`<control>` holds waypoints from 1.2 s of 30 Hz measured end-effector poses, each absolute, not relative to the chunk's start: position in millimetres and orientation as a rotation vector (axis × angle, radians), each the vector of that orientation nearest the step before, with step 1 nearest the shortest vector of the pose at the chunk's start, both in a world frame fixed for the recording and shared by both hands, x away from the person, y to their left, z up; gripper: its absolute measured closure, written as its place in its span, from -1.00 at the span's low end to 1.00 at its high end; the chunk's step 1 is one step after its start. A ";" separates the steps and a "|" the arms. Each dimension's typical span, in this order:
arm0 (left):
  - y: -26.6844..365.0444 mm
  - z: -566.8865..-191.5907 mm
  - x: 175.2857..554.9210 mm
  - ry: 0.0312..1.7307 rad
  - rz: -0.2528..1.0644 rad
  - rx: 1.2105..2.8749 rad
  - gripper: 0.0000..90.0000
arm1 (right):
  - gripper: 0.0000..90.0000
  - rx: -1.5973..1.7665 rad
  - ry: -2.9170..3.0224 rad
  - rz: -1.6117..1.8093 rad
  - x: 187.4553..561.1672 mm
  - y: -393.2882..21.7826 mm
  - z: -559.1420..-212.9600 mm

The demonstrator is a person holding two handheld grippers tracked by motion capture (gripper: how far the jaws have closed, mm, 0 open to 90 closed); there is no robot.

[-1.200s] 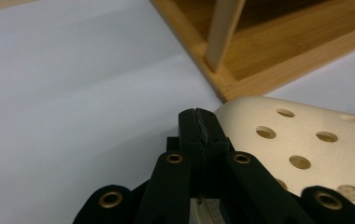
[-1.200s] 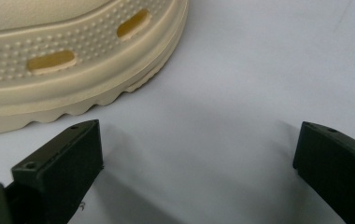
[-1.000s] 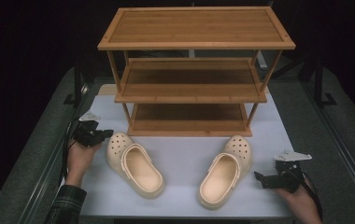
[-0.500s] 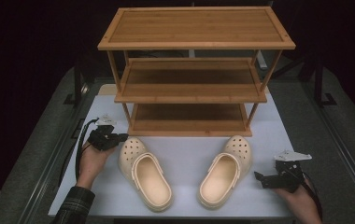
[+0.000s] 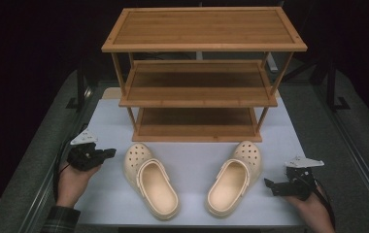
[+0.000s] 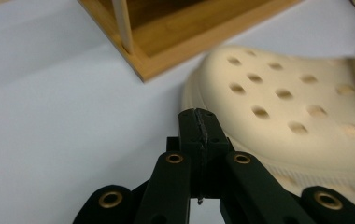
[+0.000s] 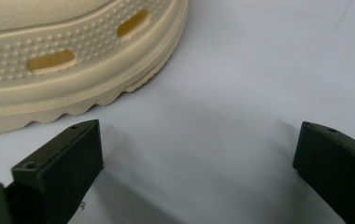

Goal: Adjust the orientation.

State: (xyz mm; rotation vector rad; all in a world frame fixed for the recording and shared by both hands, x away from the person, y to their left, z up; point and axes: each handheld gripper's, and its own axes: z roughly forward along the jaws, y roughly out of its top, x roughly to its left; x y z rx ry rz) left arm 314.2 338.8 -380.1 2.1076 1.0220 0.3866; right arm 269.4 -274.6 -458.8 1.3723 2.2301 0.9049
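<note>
The left gripper (image 5: 109, 154), jaws pressed together on nothing, points at the toe of the left cream perforated foam clog (image 5: 149, 178) just beside it. The right gripper (image 5: 271, 185) stands wide apart, its tips near the right cream clog's (image 5: 232, 178) sole edge
</note>
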 end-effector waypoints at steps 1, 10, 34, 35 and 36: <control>339.8 -381.1 308.0 1.020 0.385 2.107 1.00 | -0.98 1.372 2.230 0.905 269.4 -274.6 -458.8; 330.8 -398.8 264.7 0.970 0.282 2.130 1.00 | -0.98 1.373 2.231 0.904 269.5 -274.6 -458.7; 299.6 -417.7 286.6 0.923 0.226 2.236 1.00 | -0.98 1.372 2.232 0.903 269.5 -274.6 -458.8; 299.6 -417.7 286.6 0.923 0.226 2.236 1.00 | -0.98 1.372 2.232 0.903 269.5 -274.6 -458.8; 297.5 -417.7 288.8 0.917 0.225 2.238 1.00 | -0.98 1.372 2.232 0.903 269.5 -274.6 -458.8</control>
